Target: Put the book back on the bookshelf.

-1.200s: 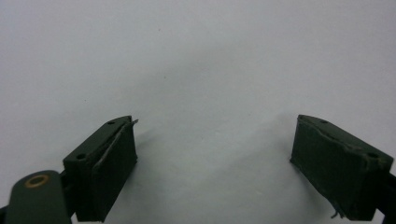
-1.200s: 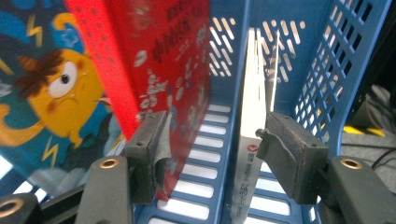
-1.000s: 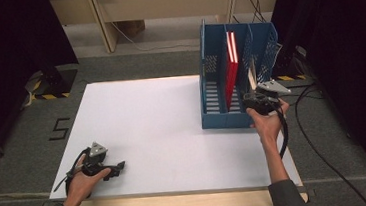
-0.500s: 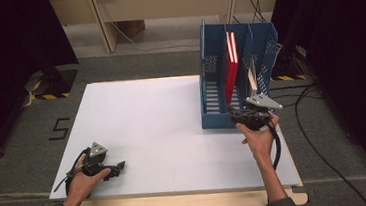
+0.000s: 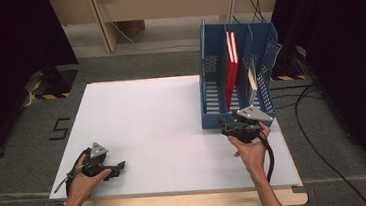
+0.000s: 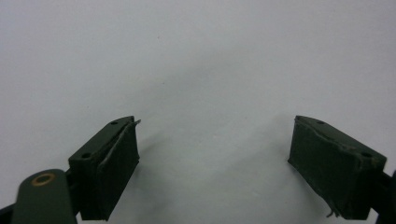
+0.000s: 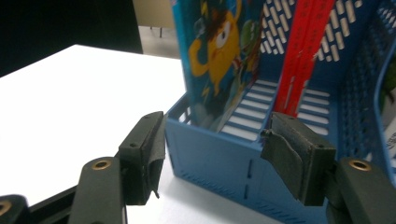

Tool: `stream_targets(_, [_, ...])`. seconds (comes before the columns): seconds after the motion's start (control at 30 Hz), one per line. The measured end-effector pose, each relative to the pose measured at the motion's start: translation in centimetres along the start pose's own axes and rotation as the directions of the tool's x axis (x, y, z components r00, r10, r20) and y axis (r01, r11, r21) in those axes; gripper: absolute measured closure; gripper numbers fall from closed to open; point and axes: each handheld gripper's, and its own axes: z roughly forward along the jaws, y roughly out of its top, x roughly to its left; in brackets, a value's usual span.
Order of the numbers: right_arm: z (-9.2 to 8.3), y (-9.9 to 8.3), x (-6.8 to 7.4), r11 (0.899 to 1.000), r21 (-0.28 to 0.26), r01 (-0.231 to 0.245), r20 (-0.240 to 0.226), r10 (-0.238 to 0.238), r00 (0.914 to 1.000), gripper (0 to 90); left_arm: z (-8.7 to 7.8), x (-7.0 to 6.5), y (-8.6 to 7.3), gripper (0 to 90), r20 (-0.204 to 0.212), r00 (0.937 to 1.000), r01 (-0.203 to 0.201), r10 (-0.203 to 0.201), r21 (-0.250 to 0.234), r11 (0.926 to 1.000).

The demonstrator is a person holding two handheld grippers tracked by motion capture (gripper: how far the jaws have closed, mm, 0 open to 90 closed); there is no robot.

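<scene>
right hand-held gripper [image 5: 231, 127] sat at the near front wall of the blue rack [image 5: 209, 80], jaws wide, nothing between them; judged freed for the next pick. red book [image 5: 230, 66] stood upright in a middle slot, a cartoon-cover book [image 7: 219, 56] in the slot beside it, so the dividers kept them on edge. left hand-held gripper [image 5: 119, 167] rested on the white tabletop [image 5: 147, 116], well apart from the rack; its jaws had just been closing a little, empty and mostly open, apparently parked.

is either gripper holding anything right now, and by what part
Nothing is held. The left gripper is open over the bare table; the right gripper is open before the blue rack.
</scene>
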Motion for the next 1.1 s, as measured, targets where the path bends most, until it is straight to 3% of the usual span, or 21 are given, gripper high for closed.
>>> stream_targets(0.83, [0.1,-3.6,3.1,0.995,0.095,0.004,-0.108,0.007,0.9941,36.0,-1.5,1.0,-0.9,14.9,0.008,0.9989,0.046,-0.045,-0.027,0.9986])
stream_targets(1.1, [0.0,-4.6,3.9,0.992,0.123,0.007,-0.135,0.009,0.9908,35.0,-1.5,0.7,-1.0,14.9,0.019,0.9993,0.034,-0.033,-0.024,0.9992])
